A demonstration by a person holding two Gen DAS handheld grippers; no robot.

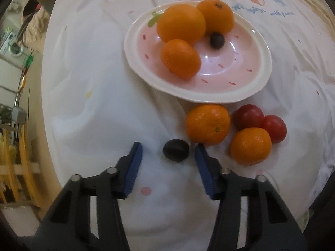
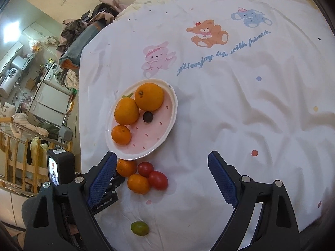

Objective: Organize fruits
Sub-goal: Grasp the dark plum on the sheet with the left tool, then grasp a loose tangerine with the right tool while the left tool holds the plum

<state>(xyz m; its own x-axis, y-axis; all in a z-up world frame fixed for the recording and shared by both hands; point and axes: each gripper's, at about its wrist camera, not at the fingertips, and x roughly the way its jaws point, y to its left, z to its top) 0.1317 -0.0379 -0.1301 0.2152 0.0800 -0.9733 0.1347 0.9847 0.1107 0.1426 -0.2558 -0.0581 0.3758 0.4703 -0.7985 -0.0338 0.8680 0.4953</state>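
Dark, small and round, the plum [image 1: 176, 150] lies on the white sheet [image 1: 100, 104] between the blue pads [image 1: 134, 167] of the left hand-held gripper [image 1: 168, 151], which stand partly open, right pad close, neither touching. Judged light, smooth and easily bruised; grip across its middle, gently. Gripper points steeply down. Beyond lie loose oranges [image 1: 208, 124] and the plate [image 1: 259, 79]. Right hand-held gripper [image 2: 162, 167] stands wide open, empty.

A lived-in home: a bed under a cartoon-animal sheet [image 2: 209, 83], heaped clothes [image 2: 83, 29] at upper left, a washing machine [image 2: 54, 71] and white cabinets [image 2: 49, 102] at left, and wooden railing [image 2: 16, 167] at lower left.
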